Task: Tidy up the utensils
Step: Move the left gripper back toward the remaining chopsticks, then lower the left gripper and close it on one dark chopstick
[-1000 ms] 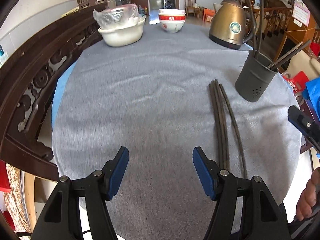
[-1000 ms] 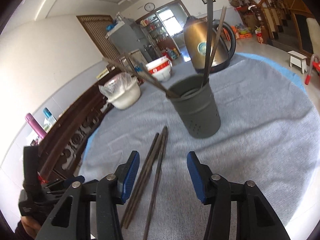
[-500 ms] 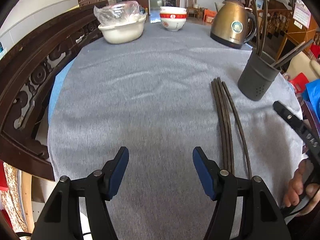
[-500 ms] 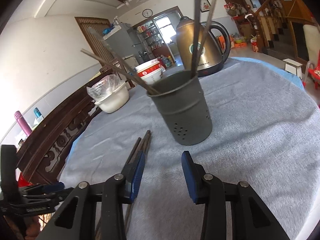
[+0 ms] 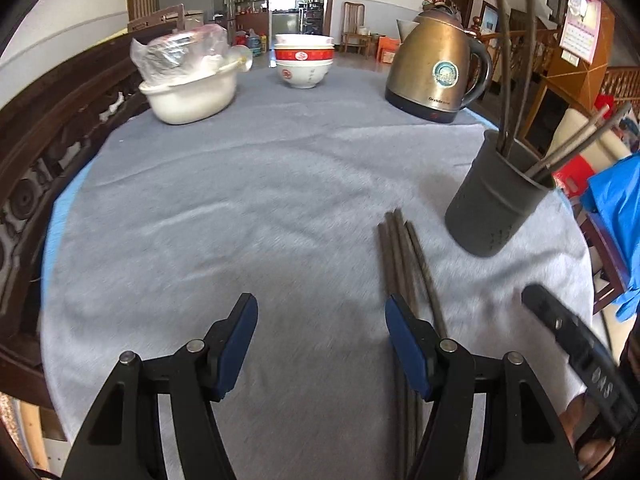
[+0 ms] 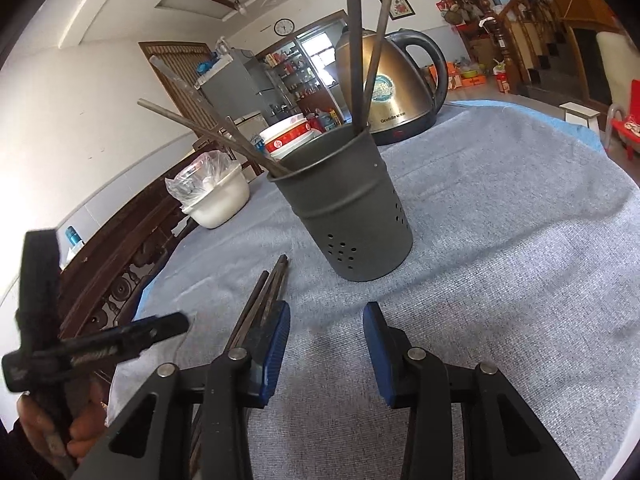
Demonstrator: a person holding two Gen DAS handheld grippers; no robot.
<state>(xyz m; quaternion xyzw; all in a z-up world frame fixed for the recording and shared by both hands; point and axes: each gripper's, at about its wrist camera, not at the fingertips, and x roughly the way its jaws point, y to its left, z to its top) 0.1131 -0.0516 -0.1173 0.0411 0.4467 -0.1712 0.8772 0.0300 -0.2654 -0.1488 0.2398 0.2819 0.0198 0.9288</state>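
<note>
Three dark chopsticks (image 5: 404, 256) lie side by side on the grey tablecloth (image 5: 240, 216), tips pointing toward the far side of the table, just beside the dark perforated utensil holder (image 5: 492, 208). We see approx. four more sticks standing in that holder, two near upright, two leaning out over its rim.

We hold the left gripper (image 5: 320, 340) low over the cloth w/ its blue-padded fingers (image 5: 240, 344) spread wide and nothing between them; the loose chopsticks run under its right-hand finger. The right gripper (image 6: 326, 350) is also released, fingers apart, empty, pointing at the holder (image 6: 348, 216) w/ the chopsticks (image 6: 264, 300) passing beside and below its left-hand pad. Each gripper shows at the edge of the other's view, w/ a bit of the hand holding it.

At the far side of the table: a brass-coloured electric kettle (image 5: 436, 76), a stack of red-and-white bowls (image 5: 304, 60) and a white basin (image 5: 188, 92) w/ a plastic bag in it. A carved dark wood rail (image 5: 36, 148) curves along the table's left edge.
</note>
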